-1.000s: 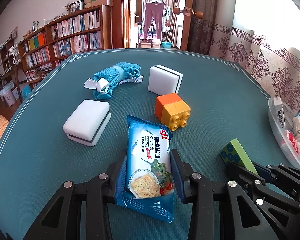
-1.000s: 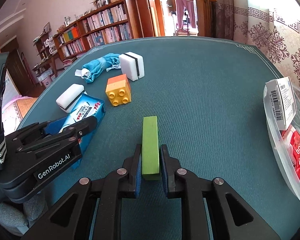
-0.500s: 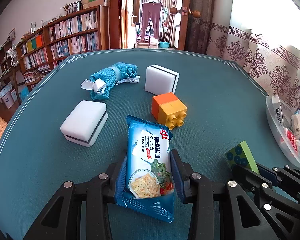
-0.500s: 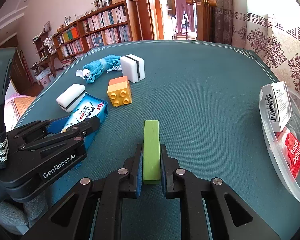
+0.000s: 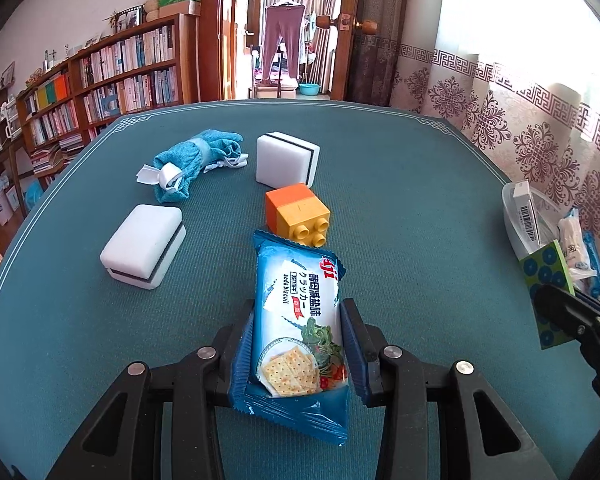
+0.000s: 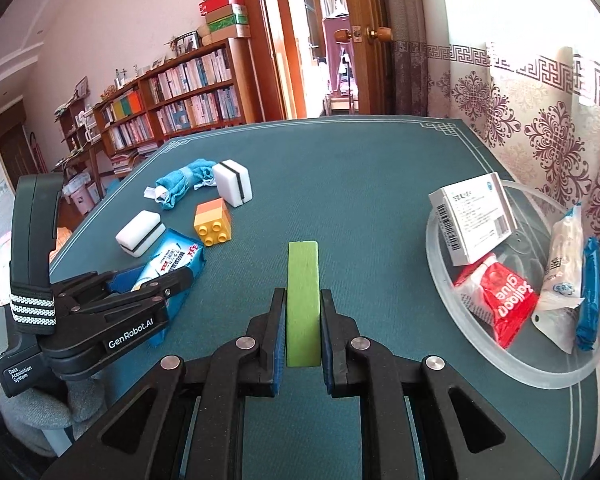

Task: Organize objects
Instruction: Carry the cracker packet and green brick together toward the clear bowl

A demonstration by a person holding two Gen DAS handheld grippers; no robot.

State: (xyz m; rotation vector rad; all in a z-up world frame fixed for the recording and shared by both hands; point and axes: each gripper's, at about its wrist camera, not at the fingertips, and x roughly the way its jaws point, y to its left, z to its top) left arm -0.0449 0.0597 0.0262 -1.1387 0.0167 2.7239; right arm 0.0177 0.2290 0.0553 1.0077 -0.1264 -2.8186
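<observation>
You're pinching the green block [image 6: 303,292] and cracker packet [image 5: 300,320]; bowl [image 6: 452,320] at the table's right edge part-filled, four items left.

Counter [image 6: 364,184]: centre and far end open. Obstacles, left: cloth [image 6: 180,184], two sponges [image 6: 233,188] [image 6: 139,233], brick [image 6: 213,222]. Right edge: filled bowl [image 6: 512,364].
</observation>
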